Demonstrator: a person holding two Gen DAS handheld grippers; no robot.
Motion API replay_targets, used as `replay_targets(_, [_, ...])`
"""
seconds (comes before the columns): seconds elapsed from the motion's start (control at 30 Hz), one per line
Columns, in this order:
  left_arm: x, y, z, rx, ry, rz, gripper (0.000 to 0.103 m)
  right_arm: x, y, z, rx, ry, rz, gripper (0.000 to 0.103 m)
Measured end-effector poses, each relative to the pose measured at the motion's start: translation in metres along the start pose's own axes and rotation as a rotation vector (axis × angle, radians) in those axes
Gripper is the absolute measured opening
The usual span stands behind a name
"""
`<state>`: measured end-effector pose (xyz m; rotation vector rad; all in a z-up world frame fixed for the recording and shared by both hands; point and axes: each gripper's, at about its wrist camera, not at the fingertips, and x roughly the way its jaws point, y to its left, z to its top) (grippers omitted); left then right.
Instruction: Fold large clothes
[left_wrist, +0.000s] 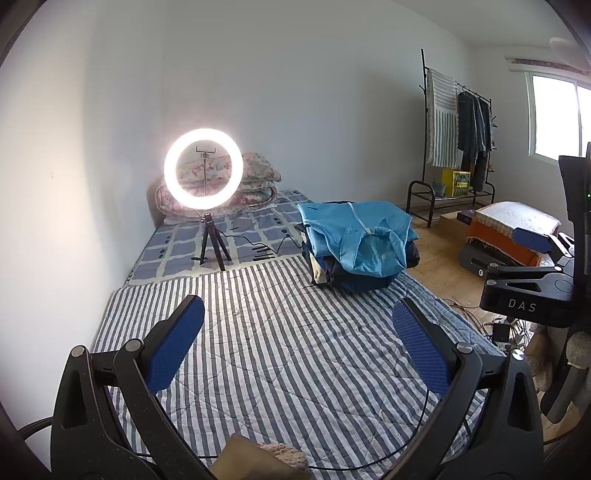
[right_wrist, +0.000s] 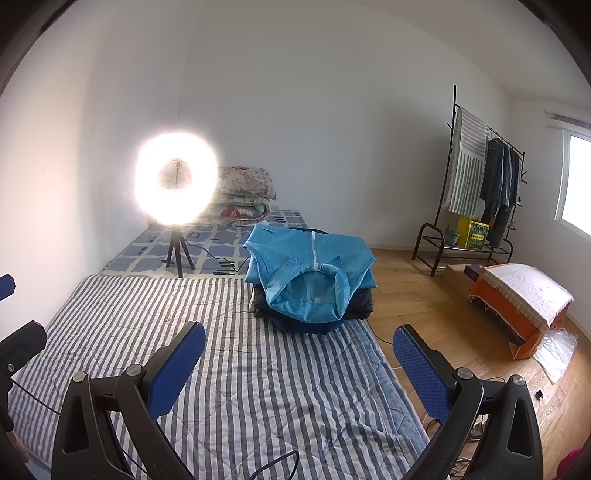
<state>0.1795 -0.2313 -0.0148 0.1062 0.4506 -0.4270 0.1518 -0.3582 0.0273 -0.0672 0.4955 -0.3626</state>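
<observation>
A light blue zip jacket (left_wrist: 356, 236) (right_wrist: 310, 266) lies folded, collar toward me, on top of a stack of dark folded clothes (left_wrist: 354, 280) (right_wrist: 317, 319) at the right side of the striped quilt (left_wrist: 280, 350) (right_wrist: 221, 350). My left gripper (left_wrist: 297, 325) hovers open above the quilt, well short of the stack, with nothing between its blue pads. My right gripper (right_wrist: 299, 356) is open too, empty, just in front of the stack. The right gripper's body (left_wrist: 532, 288) shows at the right edge of the left wrist view.
A lit ring light on a tripod (left_wrist: 204, 170) (right_wrist: 176, 179) stands behind the quilt, its cable (left_wrist: 258, 245) trailing toward the stack. Folded floral bedding (left_wrist: 255, 177) lies against the wall. A clothes rack (right_wrist: 476, 192), an orange covered box (right_wrist: 521, 299) and floor cables (left_wrist: 491, 325) are on the right.
</observation>
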Motion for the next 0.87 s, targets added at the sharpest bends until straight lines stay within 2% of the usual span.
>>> replay_targets(0.57, [-0.0004, -0.0038, 0.0011, -0.004, 0.002, -0.004, 0.103, -0.0011, 0.0014, -0.0004, -0.014, -0.006, 0.007, 0.103])
replay_targets(0.87, [0.0009, -0.0064, 0.0014, -0.013, -0.009, 0.018, 0.103, 0.0027, 0.0033, -0.0014, -0.021, 0.002, 0.015, 0.103])
